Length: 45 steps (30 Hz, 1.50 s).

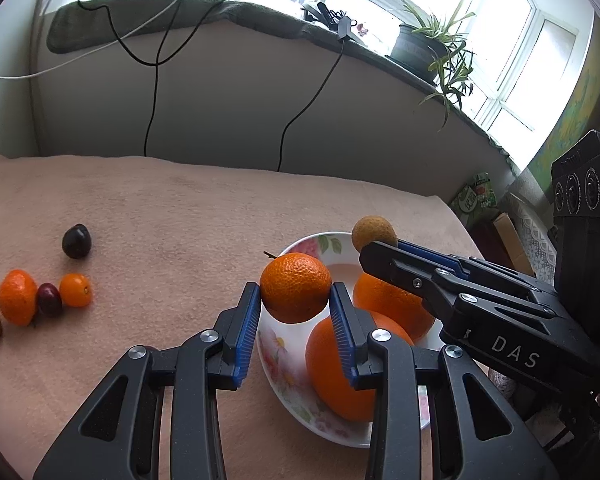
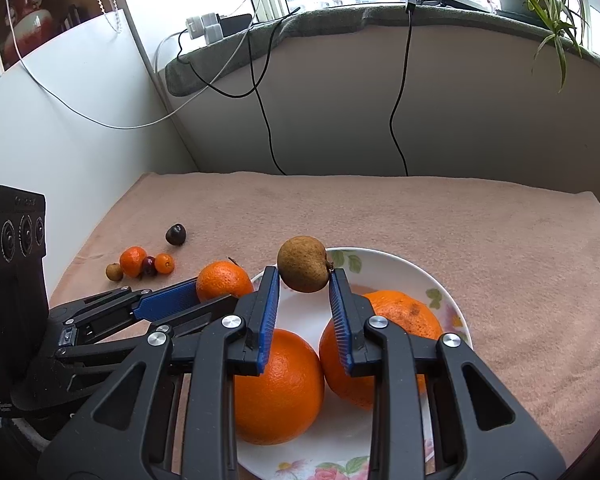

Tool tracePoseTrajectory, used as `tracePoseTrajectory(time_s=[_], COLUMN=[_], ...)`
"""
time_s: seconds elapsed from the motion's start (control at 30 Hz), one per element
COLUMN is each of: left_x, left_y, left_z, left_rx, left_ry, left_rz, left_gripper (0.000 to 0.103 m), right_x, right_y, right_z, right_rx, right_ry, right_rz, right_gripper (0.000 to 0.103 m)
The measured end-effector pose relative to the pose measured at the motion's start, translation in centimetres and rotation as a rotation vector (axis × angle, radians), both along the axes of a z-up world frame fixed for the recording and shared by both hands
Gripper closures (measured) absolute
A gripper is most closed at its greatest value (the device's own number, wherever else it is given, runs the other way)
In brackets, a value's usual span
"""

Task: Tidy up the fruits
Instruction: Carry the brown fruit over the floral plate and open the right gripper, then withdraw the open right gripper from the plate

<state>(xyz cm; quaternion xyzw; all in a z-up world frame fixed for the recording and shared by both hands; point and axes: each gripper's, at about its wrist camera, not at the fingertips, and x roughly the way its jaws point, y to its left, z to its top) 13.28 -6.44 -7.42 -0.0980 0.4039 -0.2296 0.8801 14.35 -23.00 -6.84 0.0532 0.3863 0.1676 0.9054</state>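
Orange mandarin (image 1: pixel 295 287) clamped in left gripper (image 1: pixel 295 300) above floral plate (image 1: pixel 278 354) rim. Right gripper (image 2: pixel 305 280) clamps brown longan (image 2: pixel 303 263) over plate holding two oranges (image 2: pixel 278 386).

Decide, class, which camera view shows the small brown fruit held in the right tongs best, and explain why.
The right wrist view: the small brown fruit sits near centre, clamped in the right tongs above the plate, its stem end visible. In the left wrist view the fruit shows only its top, the rest hidden behind those tongs.
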Motion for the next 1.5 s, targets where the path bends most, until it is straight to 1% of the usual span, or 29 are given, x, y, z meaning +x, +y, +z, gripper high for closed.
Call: tracePoseTrajectory(time_s=[0.23, 0.27, 0.3, 0.33, 0.37, 0.4, 0.47, 0.53, 0.57, 0.6, 0.63, 0.67, 0.7, 0.73, 0.9, 1.23, 1.5], left_x=[0.2, 0.2, 0.2, 0.1, 0.1, 0.0, -0.2, -0.2, -0.3, -0.4, -0.4, -0.5, -0.6, -0.6, -1.1, -1.8, -2.7], left_y=[0.0, 0.0, 0.0, 0.1, 0.1, 0.2, 0.2, 0.2, 0.2, 0.3, 0.2, 0.2, 0.2, 0.2, 0.0, 0.8, 2.5], left_z=[-0.2, -0.2, -0.2, -0.2, -0.2, -0.1, 0.1, 0.2, 0.3, 0.3, 0.4, 0.4, 0.5, 0.6, 1.0, 1.7, 2.0], left_rx=[-0.009, -0.009, -0.006, -0.004, -0.005, -0.007, -0.002, 0.002, 0.001, 0.003, 0.006, 0.011, 0.015, 0.020, 0.050, 0.059, 0.056], left_ry=[0.010, 0.012, 0.012, 0.010, 0.007, 0.002, -0.008, -0.012, -0.014, -0.018, -0.021, -0.025, -0.031, -0.038, -0.060, -0.082, -0.090], left_rz=[-0.006, -0.010, -0.010, -0.009, -0.008, -0.009, -0.009, -0.006, -0.006, -0.006, -0.003, -0.001, 0.001, 0.005, 0.016, 0.035, 0.067], left_gripper=[0.068, 0.068, 0.066, 0.062, 0.054, 0.052, 0.052, 0.044, 0.042, 0.041, 0.041, 0.039, 0.034, 0.033, 0.031, 0.031, 0.031], right_x=[0.2, 0.2, 0.2, 0.2, 0.2, 0.1, 0.0, 0.0, 0.0, 0.0, 0.0, -0.1, -0.1, 0.0, -0.2, -1.0, -2.0], right_y=[-0.3, -0.4, -0.5, -0.6, -0.7, -0.9, -1.1, -1.3, -1.4, -1.6, -1.7, -1.8, -1.9, -1.9, -1.5, -0.6, 0.7], right_z=[0.2, 0.3, 0.3, 0.4, 0.5, 0.6, 0.7, 0.8, 0.8, 0.9, 0.9, 1.0, 1.1, 1.1, 1.5, 2.1, 2.7], right_rx=[-0.006, -0.009, -0.012, -0.009, -0.006, -0.006, -0.007, 0.007, 0.014, 0.021, 0.027, 0.031, 0.032, 0.032, 0.020, 0.019, 0.018], right_ry=[-0.006, -0.007, -0.009, -0.012, -0.018, -0.024, -0.030, -0.027, -0.025, -0.026, -0.031, -0.036, -0.035, -0.033, -0.038, -0.050, -0.063], right_rz=[-0.004, -0.011, -0.019, -0.023, -0.030, -0.040, -0.053, -0.061, -0.064, -0.071, -0.079, -0.084, -0.085, -0.084, -0.081, -0.067, -0.048], right_gripper=[0.076, 0.073, 0.065, 0.059, 0.046, 0.038, 0.037, 0.036, 0.032, 0.026, 0.024, 0.022, 0.022, 0.022, 0.021, 0.021, 0.020])
